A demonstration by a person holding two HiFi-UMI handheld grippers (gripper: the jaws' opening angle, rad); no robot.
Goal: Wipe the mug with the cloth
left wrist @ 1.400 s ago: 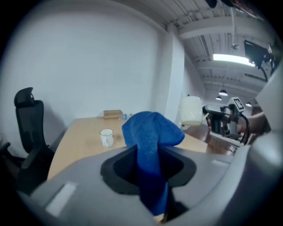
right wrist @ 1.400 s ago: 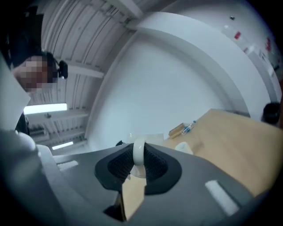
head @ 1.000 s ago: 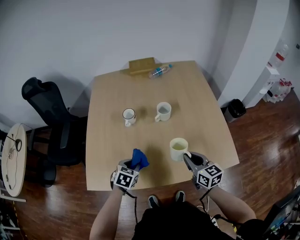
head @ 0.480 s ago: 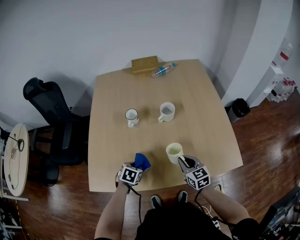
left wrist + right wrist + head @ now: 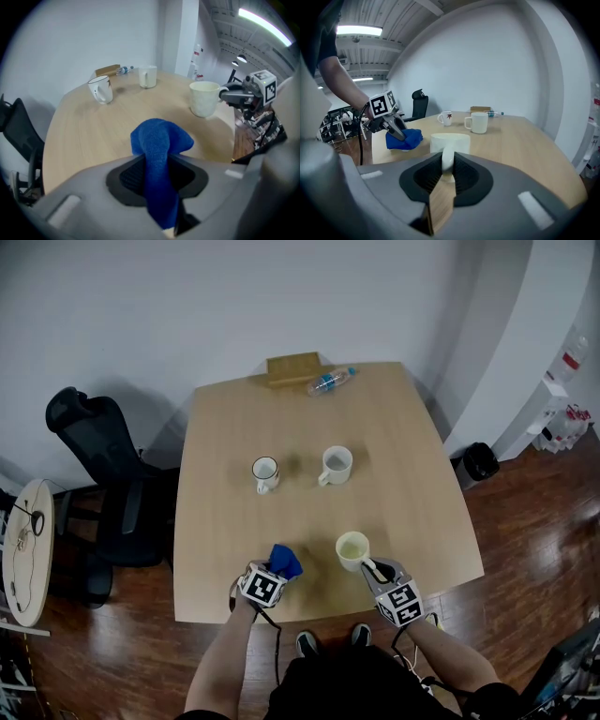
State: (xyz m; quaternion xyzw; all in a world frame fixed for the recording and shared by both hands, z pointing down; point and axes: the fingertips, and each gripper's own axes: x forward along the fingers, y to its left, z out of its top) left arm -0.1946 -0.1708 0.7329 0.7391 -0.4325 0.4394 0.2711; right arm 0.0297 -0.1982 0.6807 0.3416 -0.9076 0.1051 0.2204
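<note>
My left gripper (image 5: 274, 570) is shut on a blue cloth (image 5: 283, 561) near the table's front edge; the cloth (image 5: 159, 150) bunches up between its jaws. My right gripper (image 5: 375, 570) is shut on the handle of a cream mug (image 5: 352, 549) a short way to the right of the cloth. In the right gripper view the handle (image 5: 447, 159) sits between the jaws, with the mug (image 5: 450, 140) upright just beyond. Whether the mug rests on the table (image 5: 412, 484) or hangs just above it I cannot tell. The left gripper view shows the mug (image 5: 204, 98) held from the right.
Two more white mugs (image 5: 265, 472) (image 5: 335, 464) stand mid-table. A plastic bottle (image 5: 328, 382) lies beside a wooden block (image 5: 293, 367) at the far edge. A black office chair (image 5: 94, 474) and a round side table (image 5: 23, 554) are to the left, a dark bin (image 5: 480, 460) to the right.
The right gripper has carried the mug slightly left and nearer the front edge. The left gripper and cloth have stayed about where they were.
</note>
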